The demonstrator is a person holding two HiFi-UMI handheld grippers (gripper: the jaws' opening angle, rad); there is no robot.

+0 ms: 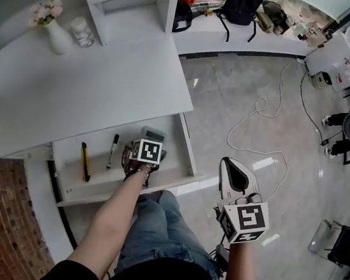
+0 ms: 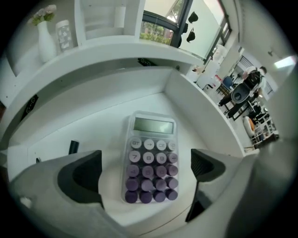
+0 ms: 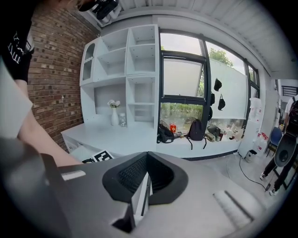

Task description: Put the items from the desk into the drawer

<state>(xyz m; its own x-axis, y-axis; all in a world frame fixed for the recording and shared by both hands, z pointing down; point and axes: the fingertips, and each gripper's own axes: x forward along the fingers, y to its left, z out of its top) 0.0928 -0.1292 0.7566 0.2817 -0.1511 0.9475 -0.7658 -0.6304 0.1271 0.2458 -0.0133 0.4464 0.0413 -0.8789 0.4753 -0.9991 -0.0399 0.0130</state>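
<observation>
Fingers (image 2: 79, 179) straddle calculator (image 2: 150, 160) inside drawer (image 2: 205, 111).

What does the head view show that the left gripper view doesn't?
Only the head view: the right gripper, a yellow and black tool lying in the drawer, and a white cable on the floor.

Only the left gripper view: the calculator's purple keys and grey screen, with the left gripper open, one pad on each side, not touching.

Both: the calculator in the drawer, plus the flower vase and jar on the desk.
</observation>
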